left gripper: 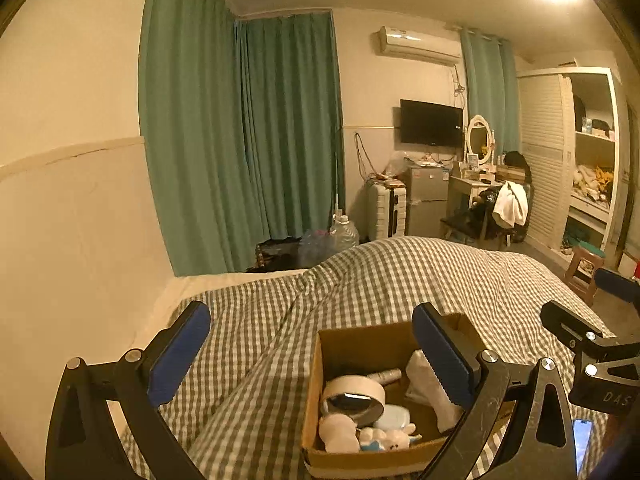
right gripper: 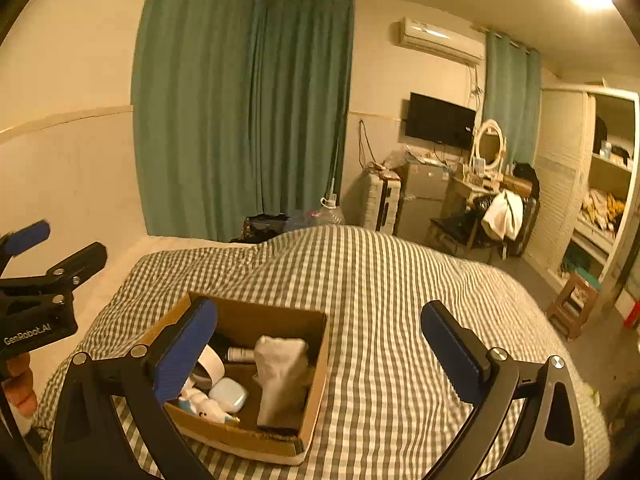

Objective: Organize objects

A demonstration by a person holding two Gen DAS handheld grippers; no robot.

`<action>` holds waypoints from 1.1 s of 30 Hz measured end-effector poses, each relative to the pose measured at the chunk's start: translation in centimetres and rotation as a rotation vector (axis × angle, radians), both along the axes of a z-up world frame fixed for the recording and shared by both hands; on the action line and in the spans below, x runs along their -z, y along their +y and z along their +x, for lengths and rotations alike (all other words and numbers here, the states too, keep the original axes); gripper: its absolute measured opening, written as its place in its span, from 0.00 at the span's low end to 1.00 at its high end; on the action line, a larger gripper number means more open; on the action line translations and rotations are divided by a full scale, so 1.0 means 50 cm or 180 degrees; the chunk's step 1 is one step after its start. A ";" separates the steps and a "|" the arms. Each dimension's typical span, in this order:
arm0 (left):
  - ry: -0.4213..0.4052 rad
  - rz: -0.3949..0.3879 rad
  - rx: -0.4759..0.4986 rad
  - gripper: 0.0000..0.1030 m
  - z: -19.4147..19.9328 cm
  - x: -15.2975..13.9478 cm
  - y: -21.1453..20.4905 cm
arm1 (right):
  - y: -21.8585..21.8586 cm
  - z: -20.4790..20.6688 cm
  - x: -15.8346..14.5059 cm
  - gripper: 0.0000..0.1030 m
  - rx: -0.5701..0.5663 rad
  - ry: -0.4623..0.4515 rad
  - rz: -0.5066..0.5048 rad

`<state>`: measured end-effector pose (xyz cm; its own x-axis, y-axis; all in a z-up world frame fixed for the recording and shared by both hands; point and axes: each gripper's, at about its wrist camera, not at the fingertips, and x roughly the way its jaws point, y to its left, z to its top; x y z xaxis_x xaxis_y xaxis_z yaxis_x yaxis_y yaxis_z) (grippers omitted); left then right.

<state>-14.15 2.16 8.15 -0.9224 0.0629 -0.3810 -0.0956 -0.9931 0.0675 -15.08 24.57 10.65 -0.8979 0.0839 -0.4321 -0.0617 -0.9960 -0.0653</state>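
An open cardboard box [left gripper: 352, 344] [right gripper: 316, 364] sits on the checkered bed cover. It holds a roll of tape [left gripper: 352, 396] [right gripper: 212, 364], a white cloth bundle [left gripper: 428, 388] [right gripper: 282, 376], a small bottle [left gripper: 386, 376] [right gripper: 240, 354], a pale blue case [left gripper: 394, 418] [right gripper: 228, 394] and a small plush toy [left gripper: 380, 438] [right gripper: 206, 408]. My left gripper [left gripper: 312, 348] is open and empty above the box's left side. My right gripper [right gripper: 320, 344] is open and empty above the box's right side; it also shows in the left wrist view [left gripper: 588, 344]. The left gripper shows in the right wrist view [right gripper: 52, 248].
The bed [left gripper: 400, 276] [right gripper: 400, 280] with its grey checkered cover fills the foreground. A phone [left gripper: 582, 444] lies at the right. Beyond are green curtains [left gripper: 248, 140], a wooden stool [left gripper: 582, 276] [right gripper: 572, 308], a suitcase, a fridge, a dresser and a wardrobe.
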 end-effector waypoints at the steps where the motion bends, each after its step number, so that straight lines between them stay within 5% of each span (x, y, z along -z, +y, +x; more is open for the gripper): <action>1: 0.0008 -0.0020 -0.0006 1.00 0.004 0.005 0.004 | 0.004 0.005 0.009 0.99 -0.0008 0.0008 -0.0036; 12: 0.0087 -0.0273 -0.0152 1.00 0.056 0.085 0.032 | 0.032 0.056 0.085 0.99 0.0253 -0.0028 -0.0169; 33: -0.0260 -0.0122 -0.0264 1.00 0.054 0.141 -0.003 | -0.004 0.077 0.125 0.99 0.0185 -0.0170 0.0018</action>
<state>-11.47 2.02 1.11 -0.8896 -0.0283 -0.4559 -0.0200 -0.9947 0.1009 -11.25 24.36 4.39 -0.8672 0.1378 -0.4786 -0.1156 -0.9904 -0.0756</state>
